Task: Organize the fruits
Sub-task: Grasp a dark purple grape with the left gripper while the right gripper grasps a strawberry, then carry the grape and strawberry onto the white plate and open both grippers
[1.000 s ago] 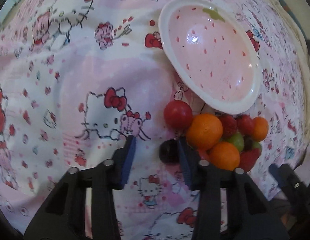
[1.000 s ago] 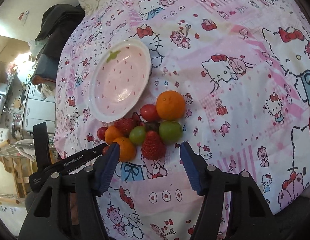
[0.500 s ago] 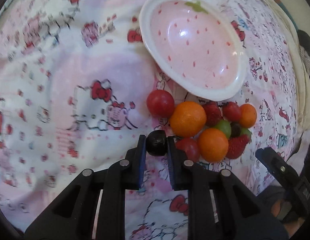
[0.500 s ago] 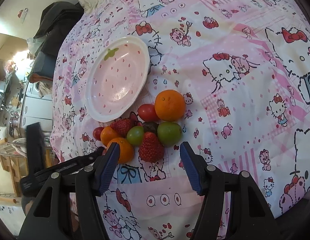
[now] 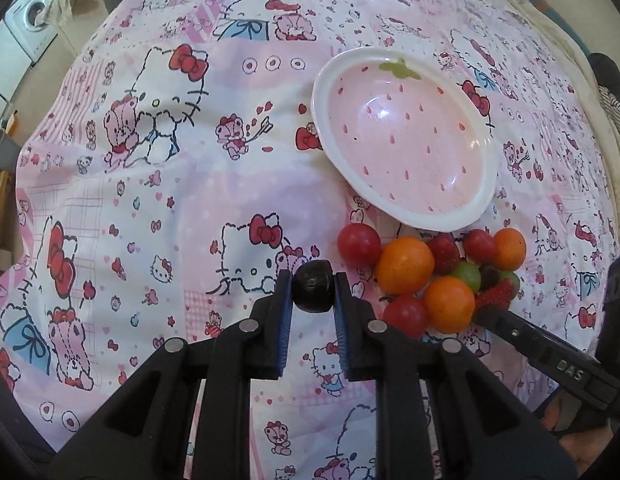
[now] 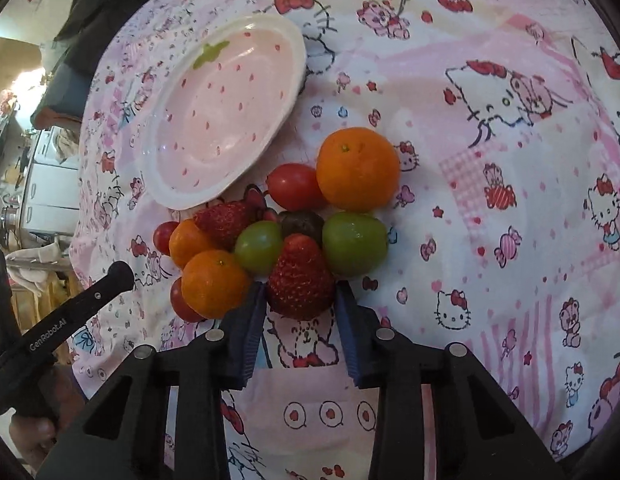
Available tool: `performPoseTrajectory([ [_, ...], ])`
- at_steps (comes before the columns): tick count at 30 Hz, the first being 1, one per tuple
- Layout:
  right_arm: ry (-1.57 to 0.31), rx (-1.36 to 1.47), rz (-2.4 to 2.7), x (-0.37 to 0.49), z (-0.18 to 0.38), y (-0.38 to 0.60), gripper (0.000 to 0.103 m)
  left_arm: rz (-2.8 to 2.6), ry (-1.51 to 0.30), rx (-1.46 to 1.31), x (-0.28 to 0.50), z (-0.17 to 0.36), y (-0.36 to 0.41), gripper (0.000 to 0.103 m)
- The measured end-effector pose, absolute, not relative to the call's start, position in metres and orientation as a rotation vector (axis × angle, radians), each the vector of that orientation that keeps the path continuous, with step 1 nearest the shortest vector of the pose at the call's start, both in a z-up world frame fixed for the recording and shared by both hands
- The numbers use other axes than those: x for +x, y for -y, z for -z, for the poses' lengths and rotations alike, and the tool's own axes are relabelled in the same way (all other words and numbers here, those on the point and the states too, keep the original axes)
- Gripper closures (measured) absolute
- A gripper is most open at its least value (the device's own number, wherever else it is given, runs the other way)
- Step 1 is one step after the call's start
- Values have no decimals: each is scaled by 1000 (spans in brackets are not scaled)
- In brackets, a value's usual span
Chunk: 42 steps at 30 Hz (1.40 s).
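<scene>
Two grippers in view over a table covered by a pink cartoon-cat cloth (image 5: 181, 184). Left gripper (image 5: 312, 294): jaws clamped on a small dark round fruit (image 5: 313, 286), held clear of the cloth, left of the fruit pile. Right gripper (image 6: 301, 312): jaws closing around a strawberry (image 6: 301, 278) at the near edge of the pile; the blue pads sit at both sides of the berry, and contact on the left side cannot be told for certain.

Fruit pile, right wrist view: large orange (image 6: 358, 169) at the far right, red tomato (image 6: 295, 186) touching it on the left, green grape (image 6: 354, 243) below the orange, second green grape (image 6: 258, 247) left of the strawberry, a dark grape (image 6: 301, 223) between them. Two small oranges (image 6: 214, 283) at the left, one partly behind the other, with another strawberry (image 6: 225, 221) above and small red tomatoes at the left fringe.

Pink strawberry-pattern plate (image 5: 402, 208) with a white rim lies just beyond the pile, nothing in it. In the left wrist view the right gripper's finger reaches into the pile from the lower right; in the right wrist view the left gripper's black body shows at lower left.
</scene>
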State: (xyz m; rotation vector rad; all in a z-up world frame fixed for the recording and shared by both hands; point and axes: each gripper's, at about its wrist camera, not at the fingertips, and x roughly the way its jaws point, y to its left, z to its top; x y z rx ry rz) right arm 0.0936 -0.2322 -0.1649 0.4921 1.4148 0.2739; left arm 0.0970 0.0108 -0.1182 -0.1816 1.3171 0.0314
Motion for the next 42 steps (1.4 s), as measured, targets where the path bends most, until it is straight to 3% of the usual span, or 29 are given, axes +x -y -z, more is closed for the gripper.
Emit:
performPoseTrajectory([
  [15, -1216, 483, -342, 65, 70, 255, 67, 31, -1122, -197, 91, 36, -6, 87],
  [23, -1122, 412, -354, 86, 29, 251, 67, 46, -1069, -17, 115, 15, 11, 87],
  [32, -1093, 464, -388, 137, 38, 248, 67, 47, -1067, 14, 158, 21, 13, 87],
  [42, -1133, 490, -396, 195, 70, 242, 67, 57, -1131, 1, 194, 65, 20, 86],
])
